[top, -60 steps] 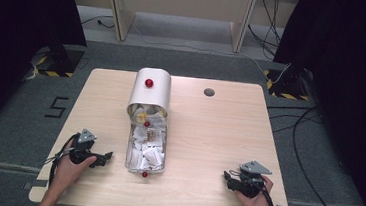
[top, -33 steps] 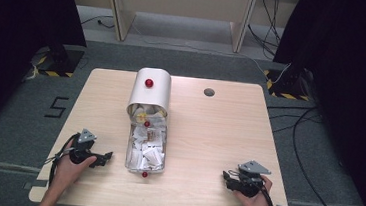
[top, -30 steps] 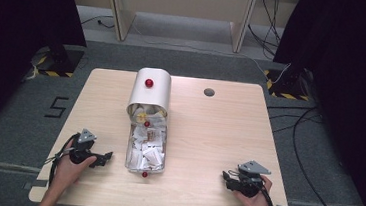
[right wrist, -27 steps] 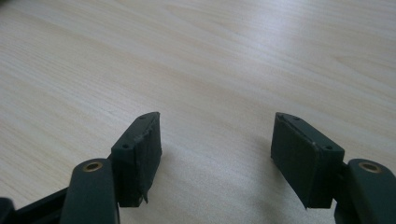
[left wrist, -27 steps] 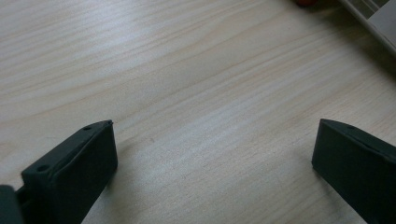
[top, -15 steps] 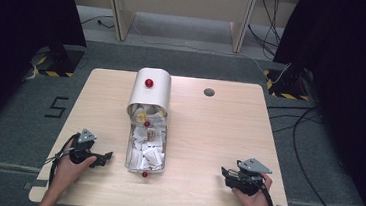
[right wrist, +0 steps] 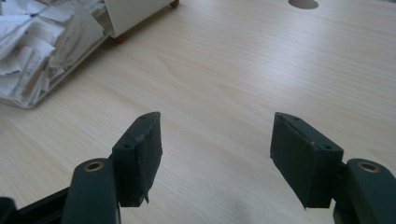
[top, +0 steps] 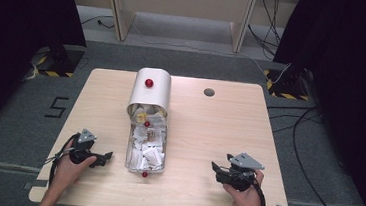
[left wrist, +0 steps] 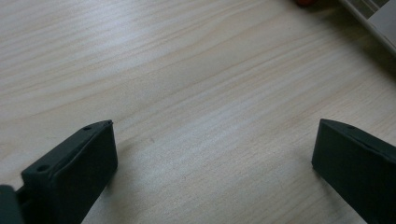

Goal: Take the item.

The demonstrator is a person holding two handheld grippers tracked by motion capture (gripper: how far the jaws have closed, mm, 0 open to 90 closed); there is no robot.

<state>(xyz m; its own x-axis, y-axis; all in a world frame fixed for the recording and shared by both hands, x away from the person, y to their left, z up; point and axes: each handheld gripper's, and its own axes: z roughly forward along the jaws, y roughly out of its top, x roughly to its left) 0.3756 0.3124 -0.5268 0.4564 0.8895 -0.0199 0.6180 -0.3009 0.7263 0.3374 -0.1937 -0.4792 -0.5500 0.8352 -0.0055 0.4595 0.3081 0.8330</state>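
- My right tongs (top: 217, 168) hang released and empty above the pale wooden table (top: 208, 135), jaws turned toward the clear plastic tray of white paper slips (top: 146, 147) at the table's middle.
- My left tongs (top: 106, 155), also released, rest just beside that tray.
- I judge this the approach; next, reach in and pinch one slip.

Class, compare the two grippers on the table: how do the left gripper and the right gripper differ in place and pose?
The left gripper lies close beside the open tray of paper slips; the right gripper sits farther from it, across bare table. The left gripper points right toward the tray; the right gripper points left toward it. Both have open jaws holding nothing, and each is held in a hand near the table's front edge.
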